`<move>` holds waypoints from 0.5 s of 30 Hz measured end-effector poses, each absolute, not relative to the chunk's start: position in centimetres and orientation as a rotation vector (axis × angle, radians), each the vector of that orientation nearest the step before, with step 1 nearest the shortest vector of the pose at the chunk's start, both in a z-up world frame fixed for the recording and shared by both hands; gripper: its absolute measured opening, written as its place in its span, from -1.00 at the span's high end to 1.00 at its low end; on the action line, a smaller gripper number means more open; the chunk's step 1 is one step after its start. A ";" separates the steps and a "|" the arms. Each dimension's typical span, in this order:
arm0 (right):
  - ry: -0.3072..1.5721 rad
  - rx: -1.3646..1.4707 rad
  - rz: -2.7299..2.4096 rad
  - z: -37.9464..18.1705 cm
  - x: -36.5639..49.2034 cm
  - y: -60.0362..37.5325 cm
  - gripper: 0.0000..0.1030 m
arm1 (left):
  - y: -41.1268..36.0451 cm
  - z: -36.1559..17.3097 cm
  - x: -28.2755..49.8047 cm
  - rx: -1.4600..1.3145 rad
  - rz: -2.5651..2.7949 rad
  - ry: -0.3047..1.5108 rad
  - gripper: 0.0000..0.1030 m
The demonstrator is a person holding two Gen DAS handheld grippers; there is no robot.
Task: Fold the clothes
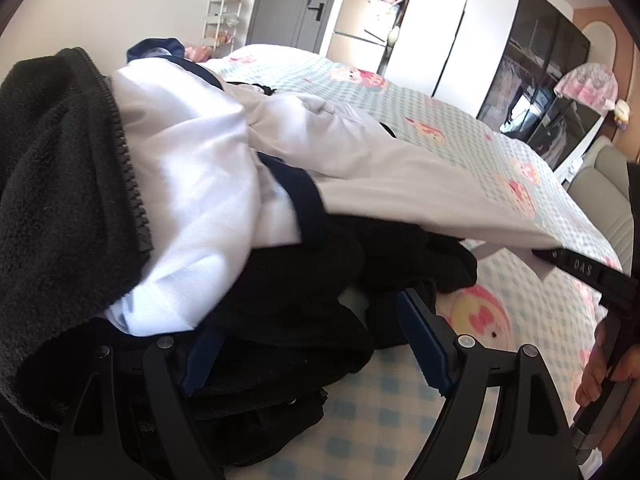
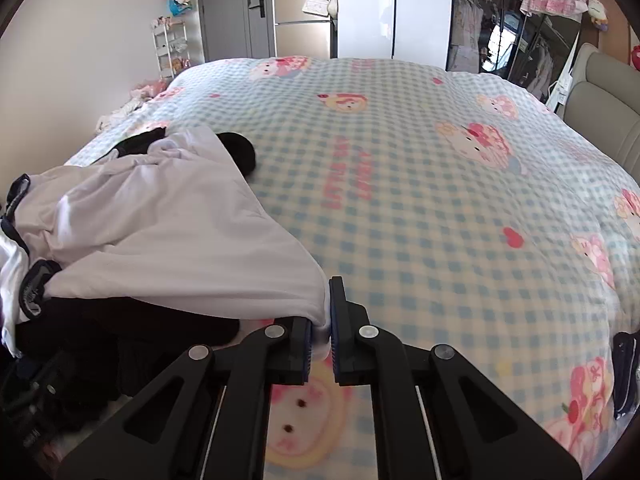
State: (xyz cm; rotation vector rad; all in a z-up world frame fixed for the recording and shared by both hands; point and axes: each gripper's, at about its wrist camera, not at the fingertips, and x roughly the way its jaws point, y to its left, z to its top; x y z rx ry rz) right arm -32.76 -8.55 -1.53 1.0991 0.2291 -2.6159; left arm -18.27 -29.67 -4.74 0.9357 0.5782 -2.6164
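I'm in a home bedroom: bed (image 2: 420, 208) under checked cartoon blanket, glass-door wardrobe (image 2: 504, 24) with hanging clothes, small fridge (image 2: 302, 24), grey door (image 2: 236, 8), plush toys.

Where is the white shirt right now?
The white shirt lies at the bed's left side atop dark clothes, its corner pinched by the right gripper.

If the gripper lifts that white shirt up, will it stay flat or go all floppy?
Probably floppy. The white shirt already sags and wrinkles where the right gripper pinches its corner. It looks thin and light, so it should lift easily. It may drag on the black clothes piled under it, since part of it lies on them.
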 end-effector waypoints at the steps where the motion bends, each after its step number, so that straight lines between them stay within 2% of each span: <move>1: 0.270 1.093 -2.604 -1.5 -32.4 -8.7 0.89 | -30.2 -4.5 -17.9 0.902 -2.604 0.606 -0.63; 4: 0.430 0.998 -2.655 -0.6 -31.1 -9.8 0.89 | -32.5 -3.8 -16.8 0.798 -2.571 0.703 -0.63; 5: 0.427 0.958 -2.702 0.1 -31.0 -9.8 0.89 | -33.3 -3.6 -16.4 0.763 -2.558 0.735 -0.63; 9: 0.194 0.932 -2.721 1.6 -32.0 -7.6 0.89 | -35.5 -3.7 -15.1 0.715 -2.619 0.975 -0.63; 11: 0.189 0.872 -2.758 2.5 -30.9 -6.2 0.89 | -35.6 -3.6 -15.0 0.704 -2.691 1.058 -0.63; 15: 0.134 0.769 -2.831 5.3 -28.1 -2.6 0.89 | -34.5 -3.0 -15.4 0.734 -2.723 1.084 -0.61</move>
